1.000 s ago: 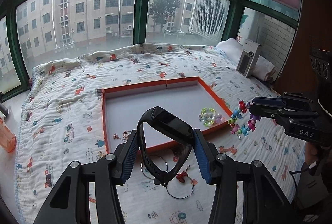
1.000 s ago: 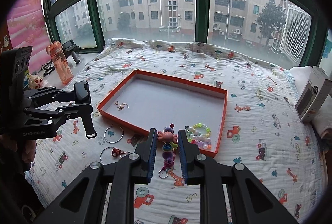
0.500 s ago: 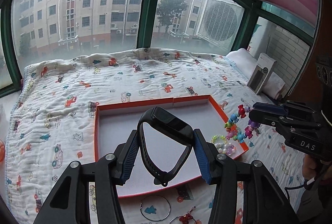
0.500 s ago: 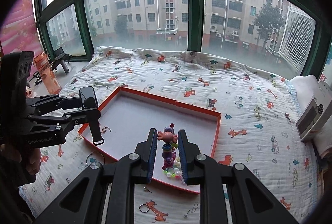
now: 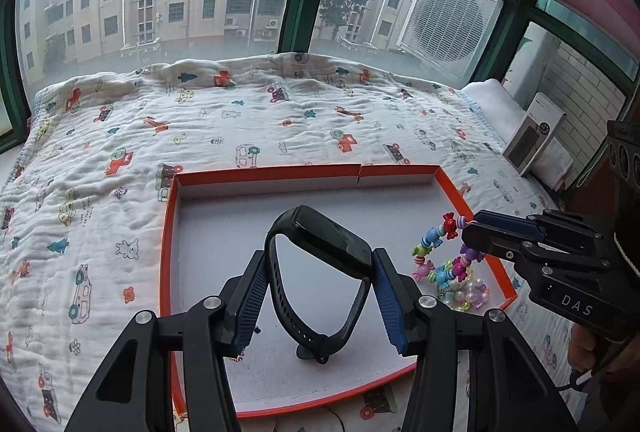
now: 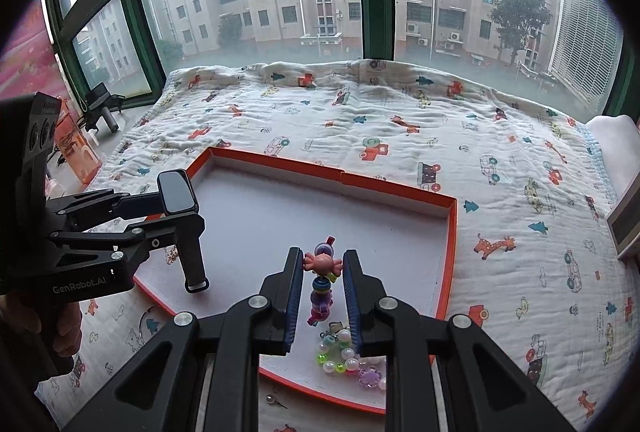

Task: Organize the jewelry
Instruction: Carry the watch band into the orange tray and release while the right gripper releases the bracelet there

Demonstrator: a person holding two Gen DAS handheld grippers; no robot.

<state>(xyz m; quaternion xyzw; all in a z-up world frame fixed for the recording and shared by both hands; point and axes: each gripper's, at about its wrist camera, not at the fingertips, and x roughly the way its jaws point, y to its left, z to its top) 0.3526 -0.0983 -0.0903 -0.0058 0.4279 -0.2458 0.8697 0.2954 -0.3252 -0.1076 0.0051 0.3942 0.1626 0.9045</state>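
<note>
My left gripper (image 5: pixel 320 296) is shut on a black smart band (image 5: pixel 320 256) and holds it over the orange tray (image 5: pixel 264 172), with the strap's lower end at the tray floor. My right gripper (image 6: pixel 322 296) is shut on a colourful candy-bead bracelet (image 6: pixel 322 284) above the tray's near right corner. A pearly bead bracelet (image 6: pixel 348 356) lies in the tray under it. In the left wrist view the right gripper (image 5: pixel 472 228) dangles the candy bracelet (image 5: pixel 440 256) over the pearly bracelet (image 5: pixel 466 294). In the right wrist view the left gripper (image 6: pixel 180 216) holds the band (image 6: pixel 188 228) over the tray's left side (image 6: pixel 450 232).
The tray lies on a cartoon-print blanket (image 5: pixel 120 152) before a large window. A small chain (image 6: pixel 172 252) lies in the tray behind the left gripper. A wire ring (image 6: pixel 146 316) and a small key (image 6: pixel 274 400) lie on the blanket near the tray's front. A white box (image 5: pixel 532 136) leans at right.
Both grippers have moved forward and down over the tray with their loads. The band now hangs low at the tray floor, and the candy bracelet hangs just above the pearly one.
</note>
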